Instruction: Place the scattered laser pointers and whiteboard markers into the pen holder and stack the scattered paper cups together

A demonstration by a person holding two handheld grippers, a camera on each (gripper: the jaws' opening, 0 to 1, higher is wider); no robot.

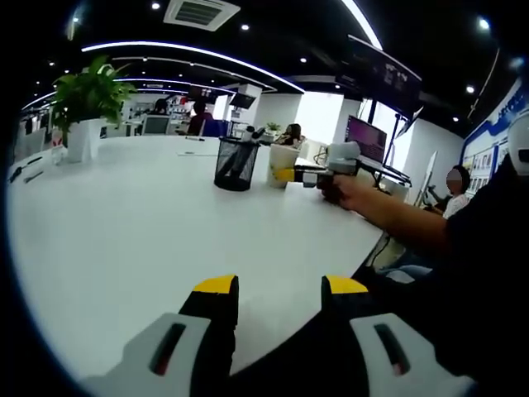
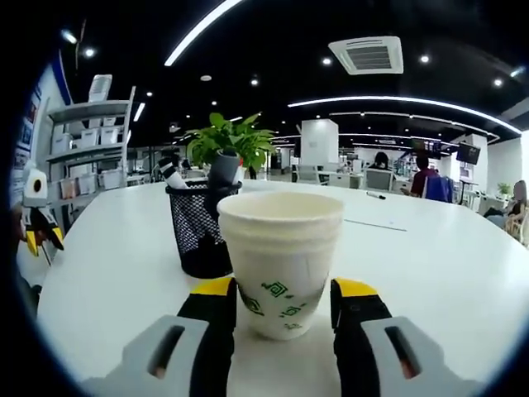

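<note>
Both views are evenly lit by ceiling strip lights (image 2: 198, 29), the white table (image 1: 107, 223) is glared, and edges are bent by fisheye distortion.

One paper cup (image 2: 279, 265), one mesh pen holder (image 2: 201, 227), one potted plant (image 2: 231, 141), two grippers (image 2: 279, 302).
</note>
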